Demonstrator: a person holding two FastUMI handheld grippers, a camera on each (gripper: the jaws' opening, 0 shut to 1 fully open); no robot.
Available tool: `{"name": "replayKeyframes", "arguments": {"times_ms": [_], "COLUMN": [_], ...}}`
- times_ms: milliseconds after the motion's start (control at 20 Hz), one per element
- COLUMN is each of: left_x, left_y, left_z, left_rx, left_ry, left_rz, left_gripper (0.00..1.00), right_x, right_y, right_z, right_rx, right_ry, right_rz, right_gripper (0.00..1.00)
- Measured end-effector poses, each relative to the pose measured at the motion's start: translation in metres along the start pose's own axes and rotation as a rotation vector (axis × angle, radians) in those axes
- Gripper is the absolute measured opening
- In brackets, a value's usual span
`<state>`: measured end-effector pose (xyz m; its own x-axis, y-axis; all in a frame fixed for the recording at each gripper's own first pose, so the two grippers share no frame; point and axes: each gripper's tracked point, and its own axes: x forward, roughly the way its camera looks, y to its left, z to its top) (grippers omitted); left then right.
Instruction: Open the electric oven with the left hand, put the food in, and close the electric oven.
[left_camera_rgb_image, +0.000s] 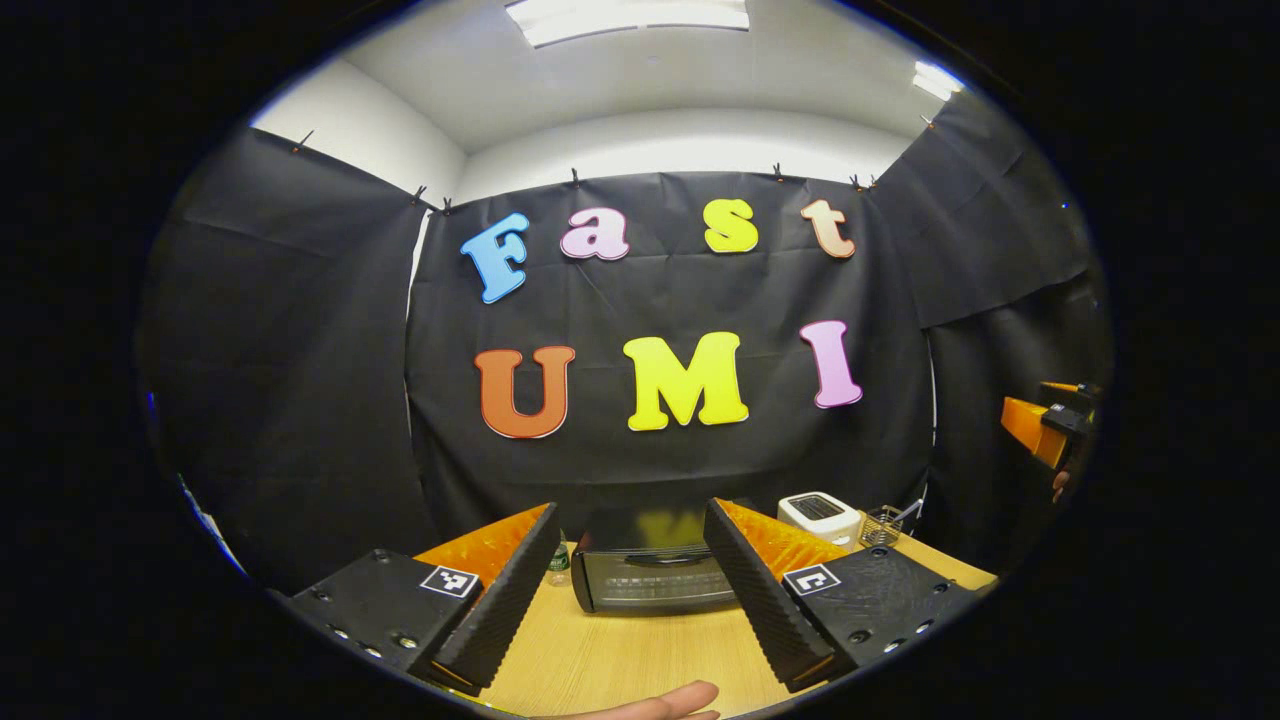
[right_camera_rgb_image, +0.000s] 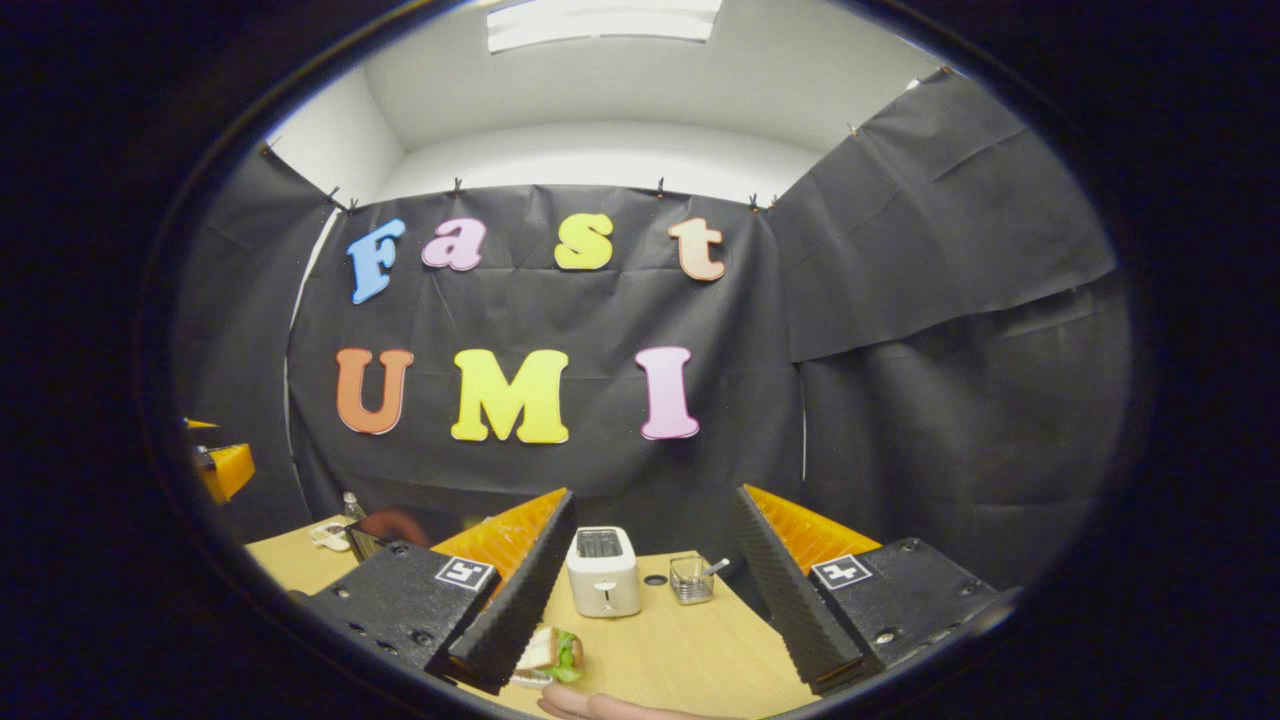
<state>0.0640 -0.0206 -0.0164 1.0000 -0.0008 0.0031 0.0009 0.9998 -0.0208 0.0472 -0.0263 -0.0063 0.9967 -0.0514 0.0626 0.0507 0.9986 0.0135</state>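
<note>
Oven door not yet opened: bring the left gripper (left_camera_rgb_image: 635, 590), fingers spread wide and empty, down and forward onto the door's top handle, close squarely on it and pull down in an arc rather than straight back, so the oven doesn't slide. The electric oven (left_camera_rgb_image: 655, 578) is a dark, low box with a glass front, door shut, at the back of the wooden table (left_camera_rgb_image: 620, 660) straight ahead between the fingers. The right gripper (right_camera_rgb_image: 650, 600), also wide open and empty, hangs over the sandwich (right_camera_rgb_image: 552, 655), bread with green lettuce, on the table near the white toaster (right_camera_rgb_image: 603, 572).

Dark electric oven (left_camera_rgb_image: 655, 580) sits shut on the table (sandwich (right_camera_rgb_image: 550, 652) lies apart).
</note>
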Motion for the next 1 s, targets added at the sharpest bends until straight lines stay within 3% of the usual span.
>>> {"name": "replayKeyframes", "arguments": {"times_ms": [200,250,350,400,450,500,550,650,700,750,800,900,950,1000], "left_x": [0.044,0.056,0.08,0.092,0.105,0.118,0.131,0.153,0.161,0.169,0.177,0.195,0.201,0.208], "left_y": [-0.005,-0.01,-0.02,-0.027,-0.032,-0.033,-0.036,-0.043,-0.044,-0.042,-0.04,-0.049,-0.054,-0.057], "left_z": [-0.015,-0.023,-0.039,-0.048,-0.057,-0.065,-0.075,-0.099,-0.111,-0.12,-0.125,-0.136,-0.145,-0.152], "left_rx": [-0.009,0.001,-0.004,-0.016,-0.026,-0.027,-0.027,-0.03,-0.031,-0.022,-0.015,-0.018,-0.025,-0.02], "left_ry": [0.037,0.057,0.106,0.136,0.162,0.181,0.208,0.267,0.299,0.32,0.329,0.335,0.349,0.363], "left_rz": [-0.008,-0.022,-0.056,-0.072,-0.082,-0.078,-0.079,-0.089,-0.085,-0.071,-0.054,-0.066,-0.078,-0.08], "left_gripper": [0.95,0.95,0.95,0.95,0.95,0.95,0.95,0.95,0.95,0.95,0.95,0.95,0.95,0.95], "right_x": [0.009,0.01,0.012,0.013,0.013,0.013,0.014,0.014,0.014,0.014,0.014,0.015,0.014,0.014], "right_y": [0.007,0.008,0.004,0.002,0.0,-0.003,-0.006,-0.008,-0.01,-0.012,-0.014,-0.018,-0.02,-0.022], "right_z": [-0.01,-0.01,-0.014,-0.016,-0.018,-0.018,-0.016,-0.018,-0.02,-0.021,-0.022,-0.022,-0.022,-0.023], "right_rx": [0.008,0.007,0.002,-0.005,-0.012,-0.016,-0.017,-0.019,-0.021,-0.026,-0.031,-0.039,-0.043,-0.048], "right_ry": [0.021,0.018,0.014,0.015,0.017,0.014,0.011,0.014,0.018,0.023,0.028,0.024,0.023,0.022], "right_rz": [0.029,0.036,0.039,0.041,0.04,0.038,0.034,0.036,0.036,0.037,0.036,0.033,0.03,0.029], "right_gripper": [0.92,1.0,1.0,0.92,0.92,1.0,0.92,0.92,1.0,0.92,1.0,1.0,0.92,1.0]}}
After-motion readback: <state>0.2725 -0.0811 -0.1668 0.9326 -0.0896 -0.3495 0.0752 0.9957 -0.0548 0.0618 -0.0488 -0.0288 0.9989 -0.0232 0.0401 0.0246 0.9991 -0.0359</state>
